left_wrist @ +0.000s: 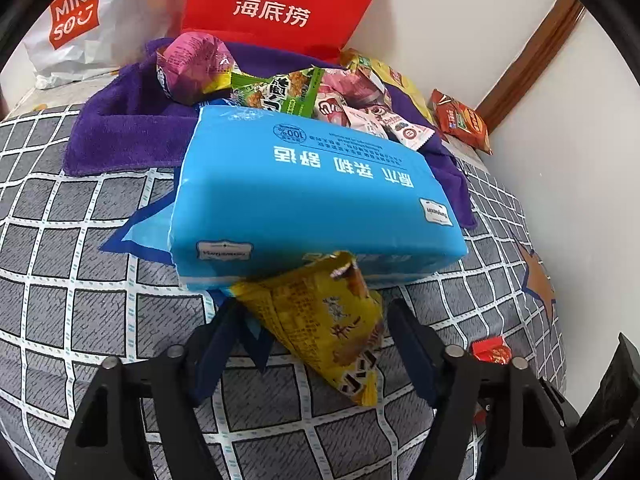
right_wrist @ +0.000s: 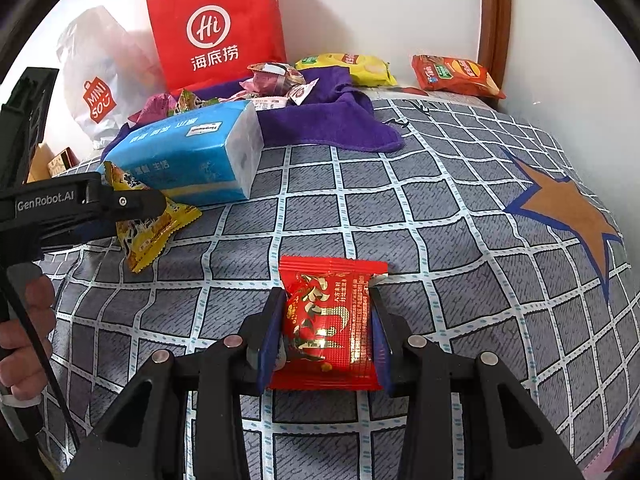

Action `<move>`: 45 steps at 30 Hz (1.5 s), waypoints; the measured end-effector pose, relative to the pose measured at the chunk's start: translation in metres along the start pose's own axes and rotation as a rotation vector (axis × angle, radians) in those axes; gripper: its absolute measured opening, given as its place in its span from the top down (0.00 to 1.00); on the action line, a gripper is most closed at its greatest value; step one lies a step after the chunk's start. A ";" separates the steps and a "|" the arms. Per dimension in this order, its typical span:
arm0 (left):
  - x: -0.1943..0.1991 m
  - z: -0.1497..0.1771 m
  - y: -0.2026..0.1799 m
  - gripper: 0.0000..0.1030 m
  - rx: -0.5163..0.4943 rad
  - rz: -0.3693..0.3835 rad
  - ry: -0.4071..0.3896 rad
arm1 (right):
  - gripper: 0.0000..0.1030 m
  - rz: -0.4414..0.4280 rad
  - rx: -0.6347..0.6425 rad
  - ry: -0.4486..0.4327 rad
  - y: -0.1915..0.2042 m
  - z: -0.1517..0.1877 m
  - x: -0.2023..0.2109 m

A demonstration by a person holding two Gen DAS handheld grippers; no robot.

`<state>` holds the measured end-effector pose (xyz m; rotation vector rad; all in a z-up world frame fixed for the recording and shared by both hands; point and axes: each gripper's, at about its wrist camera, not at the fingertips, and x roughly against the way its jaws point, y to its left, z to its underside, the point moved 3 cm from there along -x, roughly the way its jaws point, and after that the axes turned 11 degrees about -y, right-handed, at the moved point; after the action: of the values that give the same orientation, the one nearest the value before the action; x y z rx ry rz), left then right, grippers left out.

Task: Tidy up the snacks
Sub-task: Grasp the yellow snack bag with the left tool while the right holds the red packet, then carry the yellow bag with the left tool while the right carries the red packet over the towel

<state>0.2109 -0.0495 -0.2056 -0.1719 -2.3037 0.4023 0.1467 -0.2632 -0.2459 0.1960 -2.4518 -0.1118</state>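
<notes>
A: Holding a red snack packet [right_wrist: 330, 322] in my right gripper [right_wrist: 326, 332]; the blue pads are pressing on both its sides, and it is hanging just over the checked bedspread [right_wrist: 460, 216].

B: And what is your left gripper [left_wrist: 312, 338] doing?

A: It is spread, with a yellow snack packet [left_wrist: 320, 328] lying between the fingers. I am not seeing either pad pressing on it. Its long axis is running slantwise across the gap, upper end touching the blue tissue pack [left_wrist: 304, 196], lower end pointing back toward my right finger.

B: So which hand is nearer that yellow one?

A: The left, plainly. The right is sitting well apart from it, off to the side. I am judging that the left needs only to close, though the packet's tilt may let it slip or twist.

B: Where is everything else lying?

A: More snacks are heaped on the purple towel [right_wrist: 340, 128] beyond the tissue pack, in front of a red paper bag [right_wrist: 216, 28]. I am guessing the packets belong up there.
</notes>
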 end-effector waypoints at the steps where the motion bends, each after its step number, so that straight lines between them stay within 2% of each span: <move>1: 0.000 0.000 0.001 0.33 0.001 0.000 0.000 | 0.61 0.000 0.001 0.000 0.000 0.000 0.000; 3: 0.002 0.000 0.003 0.44 0.009 0.011 0.004 | 0.61 0.000 0.001 0.000 0.000 0.000 0.000; 7: 0.011 0.005 0.008 0.53 0.024 0.053 0.033 | 0.61 0.001 0.004 0.000 0.001 0.000 -0.001; 12: 0.035 0.019 0.009 0.53 -0.062 0.038 0.048 | 0.61 -0.002 0.023 0.000 0.002 -0.002 0.001; 17: 0.040 0.025 0.013 0.53 -0.127 0.004 0.039 | 0.61 -0.030 0.042 -0.016 0.010 -0.009 0.003; 20: 0.032 0.025 0.015 0.49 -0.096 0.015 0.046 | 0.61 -0.044 0.050 -0.017 0.015 -0.013 -0.001; 23: 0.029 0.025 0.014 0.48 -0.089 0.017 0.015 | 0.61 -0.050 0.060 0.002 0.020 -0.013 -0.008; 26: 0.028 0.025 0.012 0.56 -0.094 0.011 -0.001 | 0.61 -0.058 0.053 0.015 0.020 -0.009 -0.014; 28: 0.030 0.024 0.012 0.58 -0.087 0.029 0.007 | 0.62 -0.061 0.047 0.022 0.020 -0.010 -0.012; 32: 0.040 0.024 0.015 0.58 -0.058 0.069 0.023 | 0.62 -0.075 0.027 0.020 0.019 -0.015 -0.004; 45: 0.085 0.020 0.029 0.58 -0.039 0.067 0.020 | 0.62 -0.078 0.071 -0.030 0.059 -0.040 0.038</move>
<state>0.1372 -0.0061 -0.1707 -0.2717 -2.2915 0.3882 0.1364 -0.2125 -0.1837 0.3243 -2.4804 -0.0617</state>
